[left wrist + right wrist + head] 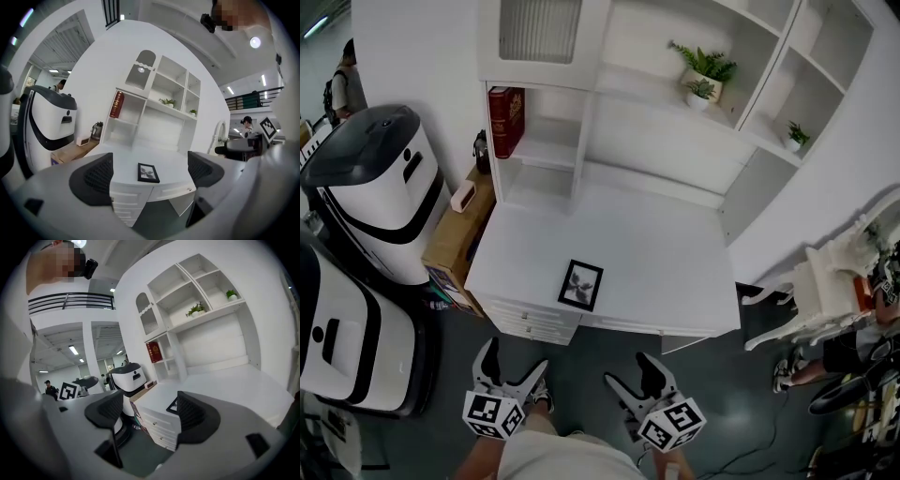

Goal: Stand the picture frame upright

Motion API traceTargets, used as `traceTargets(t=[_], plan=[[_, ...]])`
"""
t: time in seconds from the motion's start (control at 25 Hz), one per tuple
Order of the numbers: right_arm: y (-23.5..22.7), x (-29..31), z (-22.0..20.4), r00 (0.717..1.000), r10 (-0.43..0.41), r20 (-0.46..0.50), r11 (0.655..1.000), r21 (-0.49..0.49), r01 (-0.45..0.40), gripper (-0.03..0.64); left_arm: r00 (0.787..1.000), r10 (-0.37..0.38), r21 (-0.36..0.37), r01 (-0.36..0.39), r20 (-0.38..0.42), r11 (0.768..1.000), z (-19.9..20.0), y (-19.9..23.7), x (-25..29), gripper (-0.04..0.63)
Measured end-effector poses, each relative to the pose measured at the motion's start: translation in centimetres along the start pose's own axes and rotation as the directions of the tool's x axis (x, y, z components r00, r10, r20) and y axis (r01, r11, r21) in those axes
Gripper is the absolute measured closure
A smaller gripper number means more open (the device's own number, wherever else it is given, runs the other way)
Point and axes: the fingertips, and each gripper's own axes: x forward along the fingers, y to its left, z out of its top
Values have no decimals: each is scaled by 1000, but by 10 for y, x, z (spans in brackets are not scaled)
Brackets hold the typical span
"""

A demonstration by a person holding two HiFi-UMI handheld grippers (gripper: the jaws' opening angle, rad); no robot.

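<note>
Head view: frame (580, 285) flat on desk (675, 272), near front edge, left of centre. Your left gripper (516, 361) and right gripper (630, 370) both spread, empty, short of desk. Frame likely light, rigid, front possibly glass, fragile. Pinch far edge by rim; tilt up gently.
</note>
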Motion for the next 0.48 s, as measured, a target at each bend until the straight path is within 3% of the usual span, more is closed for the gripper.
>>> traceTargets(t=[0.24, 0.48], plan=[[-20, 97, 32, 999, -23, -37, 1000, 6, 23, 258, 997, -72, -15, 72, -24, 997, 23, 60, 79, 115], [-37, 144, 38, 991, -110, -82, 993, 43, 114, 258, 978, -162, -60, 155, -131, 986, 11, 95, 135, 117]])
